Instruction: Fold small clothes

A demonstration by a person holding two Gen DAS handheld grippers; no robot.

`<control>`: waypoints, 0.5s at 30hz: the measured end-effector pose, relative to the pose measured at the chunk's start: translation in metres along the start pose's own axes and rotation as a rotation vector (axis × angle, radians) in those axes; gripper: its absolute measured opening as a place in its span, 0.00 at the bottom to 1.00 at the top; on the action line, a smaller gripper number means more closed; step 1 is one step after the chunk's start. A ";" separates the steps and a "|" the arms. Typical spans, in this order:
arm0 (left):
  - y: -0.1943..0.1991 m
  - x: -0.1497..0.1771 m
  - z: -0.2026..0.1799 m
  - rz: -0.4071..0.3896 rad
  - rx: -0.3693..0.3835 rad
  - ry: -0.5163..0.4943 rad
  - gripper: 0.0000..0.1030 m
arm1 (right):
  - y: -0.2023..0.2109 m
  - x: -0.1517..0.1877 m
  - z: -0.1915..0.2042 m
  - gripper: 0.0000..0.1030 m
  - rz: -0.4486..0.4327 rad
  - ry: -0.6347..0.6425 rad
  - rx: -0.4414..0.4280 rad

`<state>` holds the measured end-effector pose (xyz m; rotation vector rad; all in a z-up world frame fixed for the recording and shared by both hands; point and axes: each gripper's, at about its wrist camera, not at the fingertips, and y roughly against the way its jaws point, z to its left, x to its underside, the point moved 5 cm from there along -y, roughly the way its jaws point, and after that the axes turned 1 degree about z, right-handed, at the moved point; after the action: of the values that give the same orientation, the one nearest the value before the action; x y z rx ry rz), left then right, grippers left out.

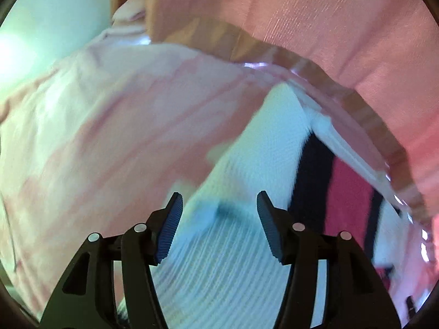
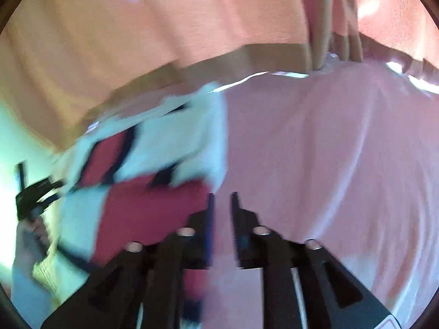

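A small white, red and dark-striped garment [image 1: 247, 164] lies on a pink-covered surface [image 1: 109, 126]. My left gripper [image 1: 218, 205] is open just above its ribbed white part, with nothing between the blue pads [image 1: 171, 227]. In the right wrist view the same garment [image 2: 153, 164] lies to the left. My right gripper [image 2: 222, 200] hovers at its right edge with a narrow gap between the fingers and holds nothing. The left gripper [image 2: 35, 194] shows at the far left in a hand. Both views are blurred.
The pink cover [image 2: 329, 164] spreads to the right. A brown edge band [image 2: 247, 57] [image 1: 343, 87] runs along the far side, with orange-pink curtain fabric [image 2: 137, 27] behind it. A pale wall [image 1: 55, 13] is at the left.
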<state>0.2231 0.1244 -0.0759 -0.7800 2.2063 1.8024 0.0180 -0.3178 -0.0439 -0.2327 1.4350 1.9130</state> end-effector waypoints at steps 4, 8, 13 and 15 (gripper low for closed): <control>0.043 0.062 0.042 0.015 0.038 -0.019 0.72 | 0.017 0.097 0.030 0.53 0.066 0.009 -0.063; 0.061 0.133 0.091 0.099 0.076 0.026 0.73 | 0.026 0.178 0.039 0.55 0.130 -0.034 -0.122; 0.086 0.183 0.116 0.099 0.131 0.062 0.78 | 0.020 0.212 0.048 0.59 0.145 -0.020 -0.129; 0.093 0.198 0.116 0.086 0.150 0.046 0.78 | 0.020 0.214 0.056 0.59 0.136 0.019 -0.129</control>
<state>-0.0121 0.1916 -0.1156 -0.7130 2.4053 1.6473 -0.1342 -0.1766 -0.1234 -0.2185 1.3716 2.1226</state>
